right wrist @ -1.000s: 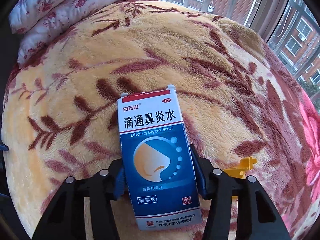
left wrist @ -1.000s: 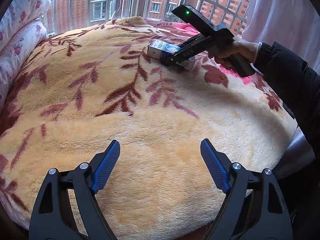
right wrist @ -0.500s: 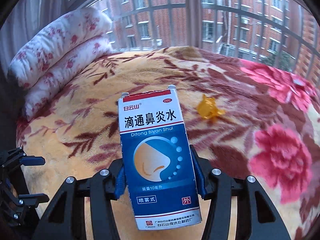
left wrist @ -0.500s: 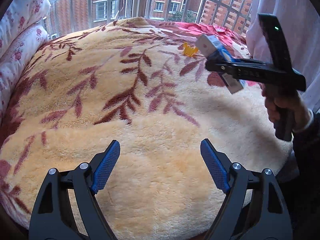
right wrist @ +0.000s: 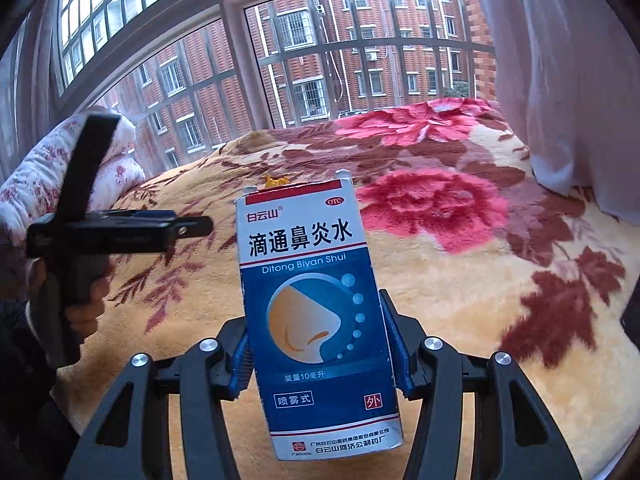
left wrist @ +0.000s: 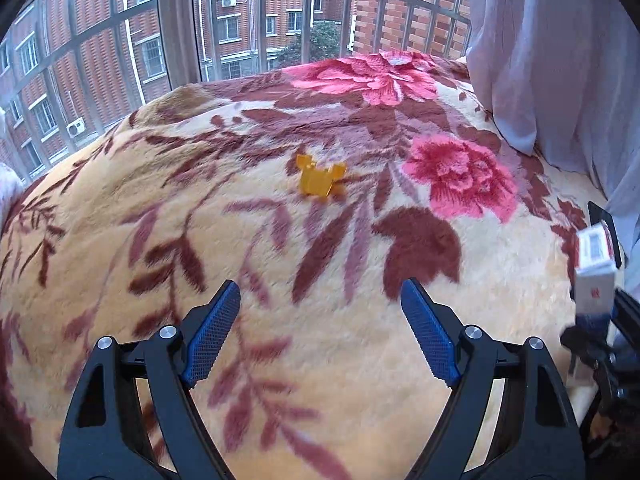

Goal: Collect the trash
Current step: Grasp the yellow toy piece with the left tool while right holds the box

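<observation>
Beside a barred window point(left wrist: 248, 20), floral blanket point(left wrist: 360, 360) covers the bed.

You get soft, even daylight from the window point(left wrist: 256, 20), no glare or hard shadows. Left view shows motion blur on the blanket point(left wrist: 320, 360); fisheye bends both views, corners go black.

We see the scrap point(left wrist: 320, 179) lying on the blanket point(left wrist: 360, 340), beyond our left claw point(left wrist: 320, 320); the box point(right wrist: 316, 312) sits between our right claw's point(right wrist: 320, 344) pads, window point(right wrist: 320, 60) behind, pillows point(right wrist: 48, 176) left.
</observation>
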A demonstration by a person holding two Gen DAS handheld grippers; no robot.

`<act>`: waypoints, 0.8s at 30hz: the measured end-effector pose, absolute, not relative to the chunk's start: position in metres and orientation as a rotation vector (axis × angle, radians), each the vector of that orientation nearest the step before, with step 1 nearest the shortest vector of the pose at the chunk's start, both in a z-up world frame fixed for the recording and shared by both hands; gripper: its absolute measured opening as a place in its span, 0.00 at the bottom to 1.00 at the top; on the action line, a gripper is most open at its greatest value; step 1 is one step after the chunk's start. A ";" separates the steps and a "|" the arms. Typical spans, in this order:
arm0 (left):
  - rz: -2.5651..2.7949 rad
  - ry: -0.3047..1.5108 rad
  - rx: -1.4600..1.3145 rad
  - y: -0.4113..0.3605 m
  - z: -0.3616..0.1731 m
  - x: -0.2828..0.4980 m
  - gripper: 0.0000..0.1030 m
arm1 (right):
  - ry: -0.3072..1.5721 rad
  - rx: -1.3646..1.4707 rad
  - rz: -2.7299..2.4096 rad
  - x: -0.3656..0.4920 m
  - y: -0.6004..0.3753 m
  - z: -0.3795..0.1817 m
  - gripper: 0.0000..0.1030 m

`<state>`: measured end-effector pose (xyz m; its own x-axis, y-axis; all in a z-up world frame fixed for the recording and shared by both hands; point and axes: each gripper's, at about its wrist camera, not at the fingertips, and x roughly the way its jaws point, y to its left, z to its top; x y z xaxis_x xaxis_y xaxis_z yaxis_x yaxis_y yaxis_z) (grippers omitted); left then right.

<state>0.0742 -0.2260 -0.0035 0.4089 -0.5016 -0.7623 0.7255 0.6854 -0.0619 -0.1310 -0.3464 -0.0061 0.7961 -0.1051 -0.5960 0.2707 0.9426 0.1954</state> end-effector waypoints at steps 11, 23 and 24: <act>-0.751 0.873 0.337 -0.303 -0.035 0.143 0.78 | 0.582 0.336 -0.249 -0.148 -0.357 -0.020 0.52; -0.712 0.816 0.404 -0.340 -0.058 0.162 0.51 | 0.536 0.381 -0.278 -0.149 -0.360 -0.026 0.52; -0.721 0.805 0.420 -0.342 -0.058 0.158 0.43 | 0.535 0.380 -0.281 -0.149 -0.359 -0.026 0.52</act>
<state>0.1583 -0.3420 -0.0576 0.4785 -0.4192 -0.7716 0.7209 0.6893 0.0726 -0.1489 -0.3593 -0.0264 0.8252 -0.1602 -0.5417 0.3549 0.8931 0.2764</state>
